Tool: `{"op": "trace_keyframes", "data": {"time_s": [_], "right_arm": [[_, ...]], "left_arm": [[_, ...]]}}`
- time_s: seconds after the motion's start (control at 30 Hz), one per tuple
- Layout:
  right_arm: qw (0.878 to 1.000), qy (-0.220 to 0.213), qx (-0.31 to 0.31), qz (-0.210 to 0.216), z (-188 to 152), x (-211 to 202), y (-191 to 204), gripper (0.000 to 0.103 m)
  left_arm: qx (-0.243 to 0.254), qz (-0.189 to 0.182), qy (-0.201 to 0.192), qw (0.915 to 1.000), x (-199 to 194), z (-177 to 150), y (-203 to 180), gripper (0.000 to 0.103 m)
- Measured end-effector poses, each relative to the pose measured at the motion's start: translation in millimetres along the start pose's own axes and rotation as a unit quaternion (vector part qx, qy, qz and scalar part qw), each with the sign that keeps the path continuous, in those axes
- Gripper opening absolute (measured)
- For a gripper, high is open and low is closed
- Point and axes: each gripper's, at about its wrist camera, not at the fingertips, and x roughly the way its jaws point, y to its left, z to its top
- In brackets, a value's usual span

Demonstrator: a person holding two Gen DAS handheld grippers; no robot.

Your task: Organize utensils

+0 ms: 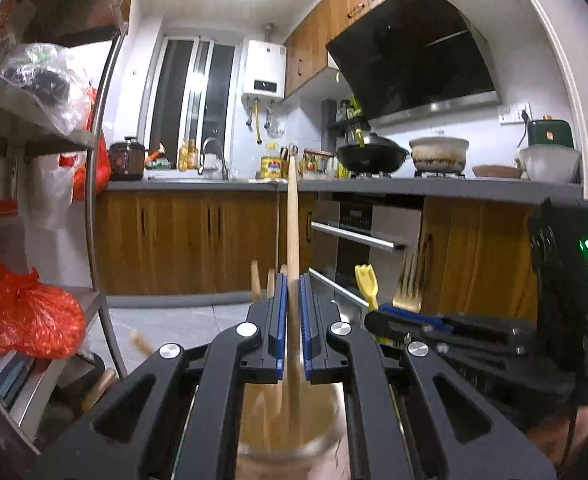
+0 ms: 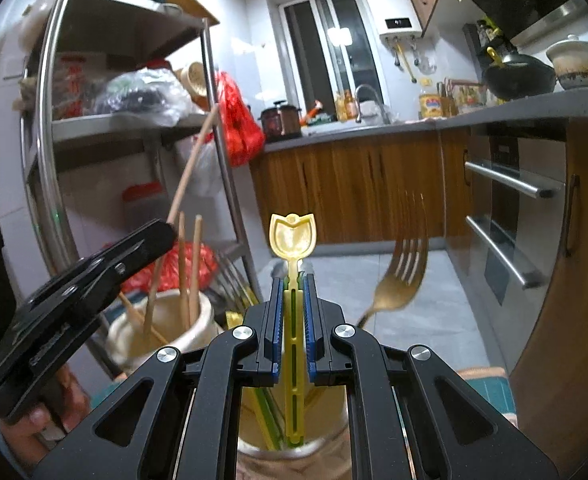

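From the left wrist, the left tongs (image 1: 293, 280) are clenched on a long wooden chopstick (image 1: 292, 216) standing over a cream jar (image 1: 326, 432) that already holds other sticks, so the sorting looks partly done; the jar is blurred and mostly hidden beneath the tongs. From the right wrist, the right tongs (image 2: 293, 280) grip a yellow plastic spoon (image 2: 292, 236) above a second container (image 2: 262, 450), its rim barely visible, beside a blurred gold fork (image 2: 398, 280) whose seating cannot be told.
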Motion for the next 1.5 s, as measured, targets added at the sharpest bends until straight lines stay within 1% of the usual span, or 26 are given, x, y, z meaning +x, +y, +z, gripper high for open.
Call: {"op": "trace_keyframes", "data": {"time_s": [0.2,0.37,0.4,0.43,0.47,0.5,0.53,0.6,0.67,0.7,0.73,0.77,0.8,0.83,0.87,0.9,0.93,0.97,1.0,1.07,1.2,1.33,1.4,1.5], "right_arm": [[1.0,0.022,-0.002,-0.012,-9,-7,-2,0.011],[0.999,0.042,0.01,-0.016,-13,-6,-4,0.011],[0.999,0.048,0.01,-0.015,-13,-6,-4,0.013],[0.999,0.05,0.01,-0.014,-14,-7,-3,0.021],[0.999,0.048,0.009,-0.013,-14,-10,-2,0.026],[0.999,0.046,0.008,-0.013,-15,-14,-1,0.029],[0.999,0.043,0.009,-0.011,-16,-20,0,0.034],[0.999,0.042,0.007,-0.014,-18,-29,1,0.036],[0.999,0.045,0.004,-0.018,-21,-39,3,0.042],[0.999,0.048,0.001,-0.02,-23,-45,5,0.045],[0.998,0.052,-0.002,-0.022,-25,-51,6,0.052],[0.998,0.055,-0.006,-0.023,-28,-55,8,0.064],[0.998,0.056,-0.009,-0.025,-31,-61,9,0.07],[0.998,0.057,-0.013,-0.025,-33,-68,11,0.081],[0.998,0.058,-0.016,-0.026,-35,-72,12,0.085],[0.998,0.058,-0.02,-0.027,-36,-76,14,0.087],[0.998,0.056,-0.026,-0.031,-38,-83,16,0.092],[0.998,0.052,-0.03,-0.033,-40,-88,17,0.094],[0.998,0.049,-0.033,-0.035,-41,-93,18,0.095],[0.998,0.044,-0.038,-0.036,-43,-99,19,0.097],[0.998,0.038,-0.037,-0.041,-50,-109,18,0.098],[0.995,0.015,-0.068,-0.067,-59,-117,24,0.098],[0.994,0.005,-0.08,-0.073,-64,-121,26,0.098],[0.993,-0.013,-0.089,-0.078,-69,-126,28,0.098]], "left_arm": [[-0.02,0.011,0.054,0.9983,-11,-14,10,0.006],[-0.023,0.018,0.074,0.9968,-14,-18,12,0.006],[-0.023,0.016,0.082,0.9962,-14,-18,12,0.007],[-0.022,0.016,0.089,0.9957,-13,-18,12,0.008],[-0.021,0.018,0.091,0.9955,-15,-18,12,0.009],[-0.02,0.019,0.091,0.9954,-17,-18,11,0.011],[-0.02,0.019,0.091,0.9954,-20,-18,11,0.015],[-0.024,0.019,0.089,0.9956,-29,-19,11,0.035],[-0.024,0.017,0.088,0.9957,-40,-21,11,0.039],[-0.023,0.017,0.091,0.9955,-45,-22,11,0.042],[-0.021,0.017,0.092,0.9954,-48,-23,10,0.046],[-0.018,0.019,0.095,0.9952,-53,-25,9,0.056],[-0.015,0.02,0.098,0.9949,-59,-28,8,0.065],[-0.011,0.021,0.102,0.9945,-64,-31,7,0.068],[-0.006,0.023,0.105,0.9941,-70,-33,6,0.073],[-0.004,0.025,0.107,0.994,-74,-36,5,0.081],[-0.002,0.027,0.108,0.9938,-79,-38,4,0.085],[-0.001,0.03,0.108,0.9937,-85,-41,3,0.093],[0.0,0.03,0.107,0.9938,-91,-43,2,0.097],[0.008,0.031,0.105,0.9939,-100,-46,-1,0.097],[0.016,0.038,0.107,0.9934,-107,-51,-2,0.097],[0.021,0.05,0.1,0.9935,-108,-56,-2,0.097],[0.019,0.055,0.1,0.9933,-107,-58,-1,0.097],[0.011,0.056,0.088,0.9945,-109,-56,0,0.097]]}}
